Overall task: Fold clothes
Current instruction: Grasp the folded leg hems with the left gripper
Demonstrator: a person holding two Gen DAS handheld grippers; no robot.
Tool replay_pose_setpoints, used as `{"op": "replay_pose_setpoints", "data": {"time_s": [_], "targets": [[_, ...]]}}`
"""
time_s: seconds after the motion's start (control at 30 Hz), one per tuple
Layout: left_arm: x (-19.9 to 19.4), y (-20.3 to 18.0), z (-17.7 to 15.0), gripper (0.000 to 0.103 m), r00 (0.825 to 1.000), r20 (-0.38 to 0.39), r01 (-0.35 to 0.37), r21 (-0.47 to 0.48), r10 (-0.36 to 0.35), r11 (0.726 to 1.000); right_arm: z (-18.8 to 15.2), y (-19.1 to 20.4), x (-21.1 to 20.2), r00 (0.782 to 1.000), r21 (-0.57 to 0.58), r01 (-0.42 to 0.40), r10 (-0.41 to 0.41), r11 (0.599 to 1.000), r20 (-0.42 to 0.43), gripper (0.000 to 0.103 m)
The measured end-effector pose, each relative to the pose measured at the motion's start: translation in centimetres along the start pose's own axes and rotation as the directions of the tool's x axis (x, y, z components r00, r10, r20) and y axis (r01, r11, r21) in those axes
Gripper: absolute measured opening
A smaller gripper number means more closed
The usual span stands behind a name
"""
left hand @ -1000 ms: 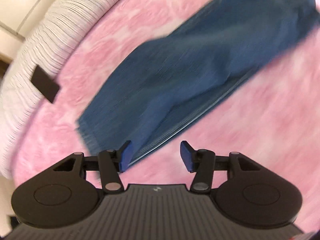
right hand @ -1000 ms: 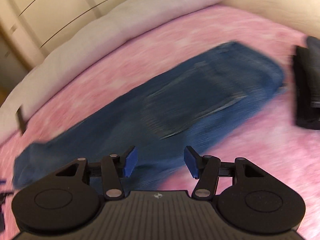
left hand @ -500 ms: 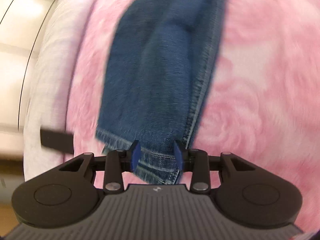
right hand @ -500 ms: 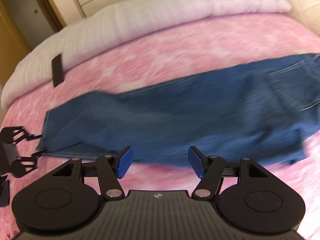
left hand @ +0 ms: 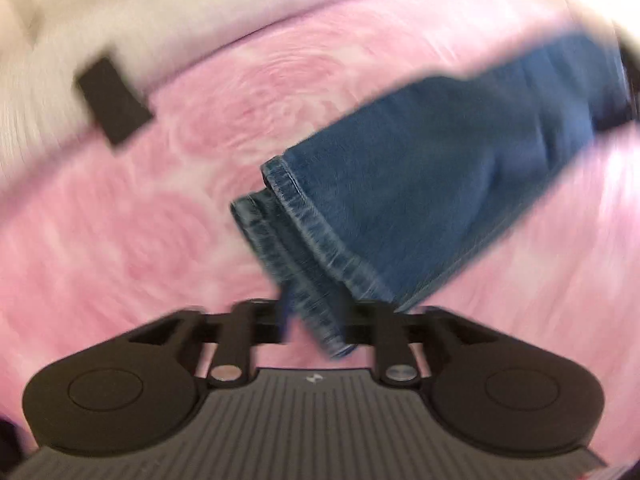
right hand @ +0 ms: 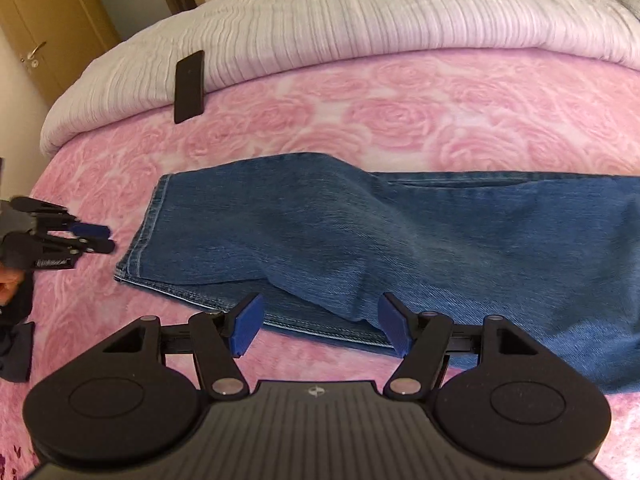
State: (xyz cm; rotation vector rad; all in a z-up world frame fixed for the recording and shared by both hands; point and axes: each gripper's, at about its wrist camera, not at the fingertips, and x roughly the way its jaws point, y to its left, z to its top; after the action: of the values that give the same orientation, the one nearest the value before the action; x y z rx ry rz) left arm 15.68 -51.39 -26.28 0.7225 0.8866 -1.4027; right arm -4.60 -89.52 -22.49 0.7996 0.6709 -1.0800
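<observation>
Lying lengthwise on the pink bed (right hand: 320, 128), the jeans (right hand: 400, 240) sit just ahead of the right gripper (right hand: 322, 328), whose jaws stand wide and empty. The left gripper (left hand: 312, 320) pinches the hem (left hand: 316, 248); that view is blurred.

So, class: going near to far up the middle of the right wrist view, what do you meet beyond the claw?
Folded blue denim jeans → pink rose-patterned blanket → white ribbed bedspread.
</observation>
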Motion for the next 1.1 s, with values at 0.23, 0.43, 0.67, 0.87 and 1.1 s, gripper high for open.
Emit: {"op": "replay_pose_setpoints", "data": {"time_s": [0.23, 0.43, 0.67, 0.87, 1.1], "targets": [[3.9, 0.7, -0.2, 0.033, 0.987, -0.033, 0.142, -0.282, -0.158, 0.949, -0.7, -0.4, 0.3, 1.000, -0.029, 0.027, -0.028, 0.999, -0.012, 0.072], [1.9, 1.8, 0.8, 0.003, 0.992, -0.028, 0.107, -0.307, -0.121, 0.946, -0.9, 0.0, 1.6, 0.997, -0.079, 0.057, -0.060, 0.995, -0.047, 0.075], [0.8, 3.1, 0.3, 0.002, 0.992, -0.067, 0.079, -0.305, -0.104, 0.949, 0.5, 1.9, 3.8, 0.999, -0.152, 0.019, -0.025, 0.988, -0.035, 0.082], [2.9, 3.1, -0.5, 0.005, 0.988, -0.119, 0.053, -0.303, -0.093, 0.952, 0.5, 3.0, 5.2, 0.997, -0.179, -0.016, 0.003, 0.984, -0.072, 0.085], [1.0, 5.5, 1.9, 0.027, 0.996, -0.009, 0.080, -0.337, -0.088, 0.938, -0.4, 2.2, 5.2, 0.996, -0.154, -0.010, -0.003, 0.988, -0.088, 0.086]]}}
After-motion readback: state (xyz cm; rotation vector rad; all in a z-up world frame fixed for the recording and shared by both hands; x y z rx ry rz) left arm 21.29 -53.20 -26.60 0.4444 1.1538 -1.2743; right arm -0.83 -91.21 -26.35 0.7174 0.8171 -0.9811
